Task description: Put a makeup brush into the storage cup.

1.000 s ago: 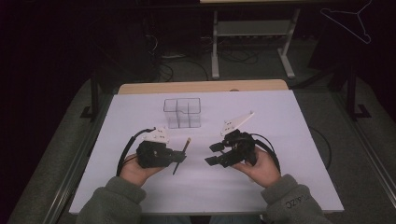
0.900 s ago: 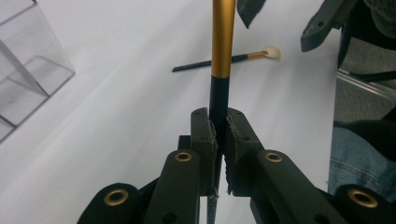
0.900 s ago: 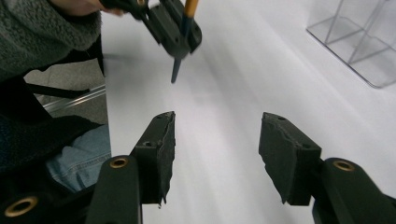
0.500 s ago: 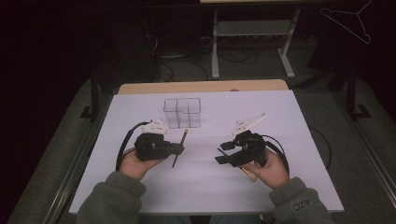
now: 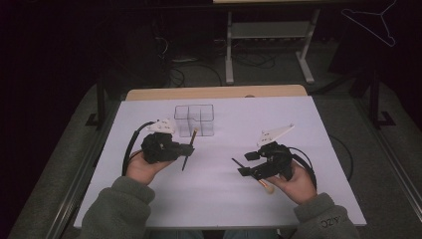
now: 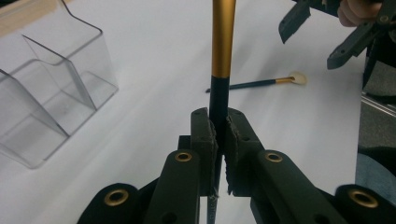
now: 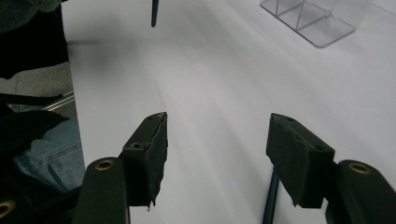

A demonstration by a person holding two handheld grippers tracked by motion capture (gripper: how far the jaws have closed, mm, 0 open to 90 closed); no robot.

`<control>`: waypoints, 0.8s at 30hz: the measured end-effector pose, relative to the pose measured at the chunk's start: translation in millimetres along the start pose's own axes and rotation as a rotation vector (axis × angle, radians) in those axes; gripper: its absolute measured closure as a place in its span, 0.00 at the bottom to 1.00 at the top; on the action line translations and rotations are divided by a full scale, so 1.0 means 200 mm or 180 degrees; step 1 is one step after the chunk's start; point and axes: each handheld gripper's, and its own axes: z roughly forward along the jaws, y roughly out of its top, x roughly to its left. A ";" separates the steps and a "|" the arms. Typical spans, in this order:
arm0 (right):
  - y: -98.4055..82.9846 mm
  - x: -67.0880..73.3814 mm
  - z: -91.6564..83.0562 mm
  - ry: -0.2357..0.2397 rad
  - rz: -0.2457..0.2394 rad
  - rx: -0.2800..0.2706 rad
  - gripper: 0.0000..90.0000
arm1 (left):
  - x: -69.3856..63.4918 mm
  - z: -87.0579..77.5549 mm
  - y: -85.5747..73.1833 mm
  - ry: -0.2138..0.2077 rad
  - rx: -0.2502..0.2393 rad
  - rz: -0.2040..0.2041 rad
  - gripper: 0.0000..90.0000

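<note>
My left gripper (image 5: 182,149) (image 6: 219,127) is shut on the dark handle of a makeup brush (image 5: 189,147) (image 6: 222,42) with a gold ferrule. It holds the brush slanted just in front of a clear divided organizer (image 5: 195,119) (image 6: 46,102). My right gripper (image 5: 243,164) (image 7: 217,140) is open; its jaws have just been opening and its pads press on nothing. A second brush (image 5: 251,174) (image 6: 254,84) lies flat on the white table (image 5: 219,199) beneath it. That brush's dark handle (image 7: 270,200) shows beside the right jaw.
The organizer (image 7: 317,16) stands at the table's far middle. The table's metal rails run along both side edges. Behind the table are a stand's legs (image 5: 229,59) and cables on the dark floor. A wire hanger (image 5: 373,20) hangs at the upper right.
My right hand has drifted nearer and to the right, its jaws wider apart, and a brush now shows beneath it. My left gripper has carried its brush slightly toward the organizer.
</note>
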 end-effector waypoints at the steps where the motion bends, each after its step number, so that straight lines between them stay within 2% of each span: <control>1: -0.01 0.00 0.00 -0.0025 0.0001 -0.0004 0.41 | 0.01 0.00 0.01 0.0012 -0.0008 0.0002 0.92; 11: -0.09 -0.03 -0.05 -0.0110 0.0110 -0.0052 0.38 | 0.09 -0.04 0.10 0.0118 -0.0133 -0.0082 0.92; 22: -0.12 -0.05 -0.09 -0.0193 0.0111 -0.0107 0.35 | 0.19 -0.05 0.21 0.0227 -0.0283 -0.0173 0.92; 23: -0.12 -0.05 -0.09 -0.0199 0.0114 -0.0109 0.35 | 0.21 -0.05 0.23 0.0300 -0.0272 -0.0180 0.92; 24: -0.12 -0.06 -0.09 -0.0203 0.0106 -0.0117 0.35 | 0.21 -0.05 0.23 0.0300 -0.0272 -0.0180 0.92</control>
